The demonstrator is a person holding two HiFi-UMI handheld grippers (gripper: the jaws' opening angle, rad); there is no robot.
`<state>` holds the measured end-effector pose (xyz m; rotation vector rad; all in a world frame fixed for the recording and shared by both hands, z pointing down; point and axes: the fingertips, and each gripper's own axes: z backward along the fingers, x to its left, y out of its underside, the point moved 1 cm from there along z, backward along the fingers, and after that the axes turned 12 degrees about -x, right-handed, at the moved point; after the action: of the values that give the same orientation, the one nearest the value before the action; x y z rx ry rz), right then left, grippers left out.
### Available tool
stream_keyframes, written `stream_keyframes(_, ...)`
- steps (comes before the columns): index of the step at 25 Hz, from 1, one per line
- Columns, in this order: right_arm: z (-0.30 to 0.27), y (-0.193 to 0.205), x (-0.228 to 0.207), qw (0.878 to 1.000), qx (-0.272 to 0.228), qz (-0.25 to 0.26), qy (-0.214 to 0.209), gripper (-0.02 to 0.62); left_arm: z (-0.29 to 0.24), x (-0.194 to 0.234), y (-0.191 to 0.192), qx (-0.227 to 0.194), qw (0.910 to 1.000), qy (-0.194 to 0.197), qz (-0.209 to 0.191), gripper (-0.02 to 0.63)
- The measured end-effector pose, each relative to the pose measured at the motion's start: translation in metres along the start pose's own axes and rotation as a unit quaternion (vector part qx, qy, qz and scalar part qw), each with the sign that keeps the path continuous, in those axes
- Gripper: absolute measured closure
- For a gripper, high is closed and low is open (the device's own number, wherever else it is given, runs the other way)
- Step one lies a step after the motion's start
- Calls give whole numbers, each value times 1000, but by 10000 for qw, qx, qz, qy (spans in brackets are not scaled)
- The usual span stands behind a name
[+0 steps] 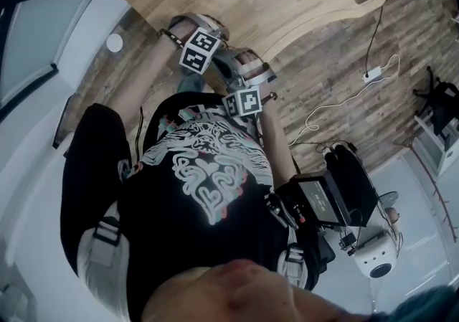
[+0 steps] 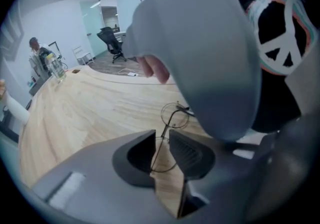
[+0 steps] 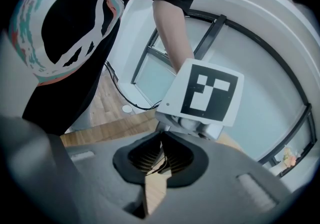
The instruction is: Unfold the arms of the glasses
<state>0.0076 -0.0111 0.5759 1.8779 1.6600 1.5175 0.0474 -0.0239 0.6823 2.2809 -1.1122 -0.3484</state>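
Left gripper (image 2: 162,133): fingers (image 2: 137,155) drawn in to a narrow slot, not fully together. The thin wire frame of the glasses (image 2: 172,118) runs down through that slot and lies against the left-hand pad, so the frame appears pinched there. 1 round lens rim (image 2: 175,114) stands clear just beyond the fingertips; the 2nd rim sits low between the pads and is partly hidden by them. Right gripper (image 3: 160,135): fingers (image 3: 182,160) closed almost tip to tip, with a fine dark wire of the glasses caught between the ribbed pads. I cannot tell which part of the frame this wire is. The 2 grippers face each other at close range. The right one's grey body fills the upper right of the left gripper view, and the left one's marker cube (image 3: 205,93) stands just beyond the right fingertips. Glasses are held off the worktop (image 2: 90,113), clear of its surface. In the head view both marker cubes sit at the worktop edge nearest the person; the glasses cannot be made out in that view.
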Motion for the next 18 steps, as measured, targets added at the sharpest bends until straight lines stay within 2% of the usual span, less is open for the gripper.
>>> stream_keyframes(6,1,4,-1,10000,-15,-42,62,571,-11,0,-4,152,9995,294,-3,555)
stream_keyframes(10,6,5,-9,9997,-87,-133,175,571,-10,2,-5,135,9987,446,226,565)
stream_keyframes(14,16,9,-20,9965,-154,-630,518,571,-7,4,-3,47,9976,506,474,571)
stream_keyframes(18,28,16,-31,9875,-201,-1223,971,571,-4,6,-4,-52,9968,497,620,572)
